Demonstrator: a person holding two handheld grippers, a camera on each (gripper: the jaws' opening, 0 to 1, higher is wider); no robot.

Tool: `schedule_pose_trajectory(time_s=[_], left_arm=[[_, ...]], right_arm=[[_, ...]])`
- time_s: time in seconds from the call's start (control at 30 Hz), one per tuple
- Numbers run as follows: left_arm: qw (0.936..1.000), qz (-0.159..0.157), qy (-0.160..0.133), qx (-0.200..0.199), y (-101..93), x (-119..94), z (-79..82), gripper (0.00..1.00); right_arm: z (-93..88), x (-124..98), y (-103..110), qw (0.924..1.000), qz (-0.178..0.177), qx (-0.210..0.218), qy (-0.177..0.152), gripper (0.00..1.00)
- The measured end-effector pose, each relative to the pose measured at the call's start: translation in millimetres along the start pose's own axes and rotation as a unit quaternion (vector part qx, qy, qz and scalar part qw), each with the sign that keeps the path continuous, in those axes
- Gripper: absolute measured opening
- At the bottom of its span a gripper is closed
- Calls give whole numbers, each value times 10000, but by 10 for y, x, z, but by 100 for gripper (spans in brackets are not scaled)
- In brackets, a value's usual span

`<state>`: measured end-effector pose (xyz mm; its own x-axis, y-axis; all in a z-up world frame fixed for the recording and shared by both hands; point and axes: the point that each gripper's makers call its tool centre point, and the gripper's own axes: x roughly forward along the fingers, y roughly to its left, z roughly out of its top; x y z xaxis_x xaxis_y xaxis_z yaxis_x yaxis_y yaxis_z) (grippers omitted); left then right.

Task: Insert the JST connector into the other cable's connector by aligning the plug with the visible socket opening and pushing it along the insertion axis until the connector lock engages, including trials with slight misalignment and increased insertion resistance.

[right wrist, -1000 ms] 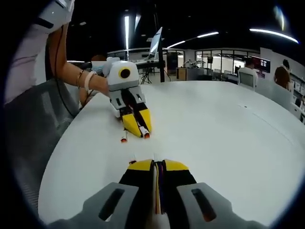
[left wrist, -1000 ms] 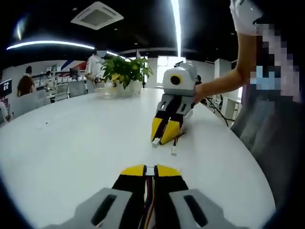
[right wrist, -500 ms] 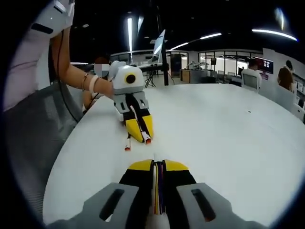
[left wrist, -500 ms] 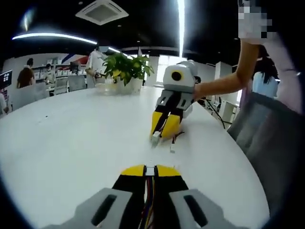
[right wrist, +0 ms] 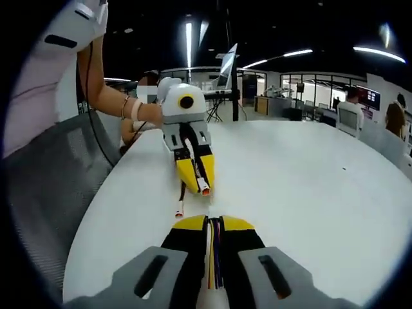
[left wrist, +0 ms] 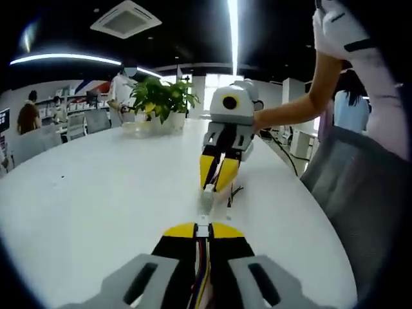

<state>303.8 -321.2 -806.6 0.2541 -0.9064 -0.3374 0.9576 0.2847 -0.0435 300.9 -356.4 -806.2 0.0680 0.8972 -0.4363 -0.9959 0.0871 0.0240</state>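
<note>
Both grippers face each other over a white table (left wrist: 96, 193), each clamped on a cable. In the left gripper view the left gripper (left wrist: 203, 229) has its yellow-tipped jaws closed on coloured wires (left wrist: 201, 277), with a small white plug (left wrist: 203, 223) sticking out at the tips. Straight ahead of it the right gripper (left wrist: 214, 187) points back at it, jaws pinched together, a white socket (left wrist: 207, 190) at its tip near the plug; a loose cable end (left wrist: 230, 195) trails on the table just beside. Whether plug and socket touch is too small to tell. A potted plant (left wrist: 159, 100) stands beyond the right gripper, and people sit at the far left.

In the right gripper view the right gripper (right wrist: 212, 222) is clenched on wires (right wrist: 214, 257); its own connector is hidden between the tips. The left gripper (right wrist: 199, 187) there shows an orange-red tip (right wrist: 205, 191), and a second cable end (right wrist: 179, 210) lies on the table beside it. The holding hand (right wrist: 138, 112) is cut off by a sleeve.
</note>
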Motion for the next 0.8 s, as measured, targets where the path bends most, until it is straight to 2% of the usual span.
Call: schedule_pose_trajectory(time_s=[0.2,0.33,0.6,0.8], left_arm=[[9999,-115,-29,76,-1,-27,146,0],[9997,-193,-61,119,-9,-30,227,0],[9985,-424,166,307,-71,0,211,0],[9980,-516,184,300,-114,17,223,0]], right_arm=[[122,-9,13,9998,128,64,-132,4],[140,-10,-12,9998,173,7,-134,4],[179,1,-22,9995,271,-110,-125,4],[192,27,15,9992,348,-146,-112,4]])
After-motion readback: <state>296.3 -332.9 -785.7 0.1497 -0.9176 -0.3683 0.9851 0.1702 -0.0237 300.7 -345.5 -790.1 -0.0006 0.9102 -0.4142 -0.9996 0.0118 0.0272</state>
